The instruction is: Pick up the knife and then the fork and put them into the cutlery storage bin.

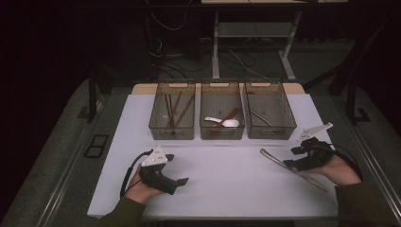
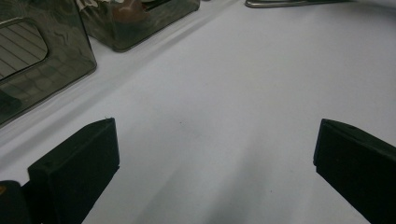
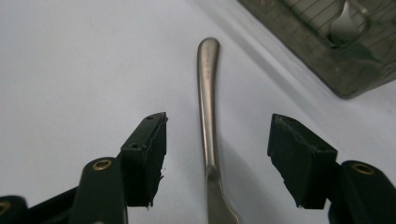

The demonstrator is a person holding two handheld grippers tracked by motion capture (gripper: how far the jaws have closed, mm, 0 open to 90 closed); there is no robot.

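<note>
We read the work as sorting cutlery from the white worktop [image 1: 222, 175] into three smoky plastic bins at its far edge, and we judge it nearly finished. The left bin [image 1: 172, 133] already holds several dark and reddish sticks, probably chopsticks; the middle bin [image 1: 222, 134] holds a white spoon [image 1: 224, 122] with a reddish-brown utensil lying across it; the right bin [image 1: 270, 133] holds slim metal pieces that we cannot name for certain. One loose item is left: a long metal utensil [image 1: 292, 169], lying flat and slantwise on the worktop at the near right, its rounded handle end toward the bins. What remains, in our judgement, is to grip it, lift it and lay it in the right bin with the other metal. In the right gripper view the utensil's handle [image 3: 207, 107] runs up the middle of the gap between the jaws of the right gripper [image 3: 217, 158]; the jaws stand apart on either side of it, neither pad touching the metal, so nothing is yet held. The left gripper [image 1: 177, 169] rests on the near left of the worktop, well apart from the utensil, its jaws wide apart over bare surface with nothing between them.
</note>
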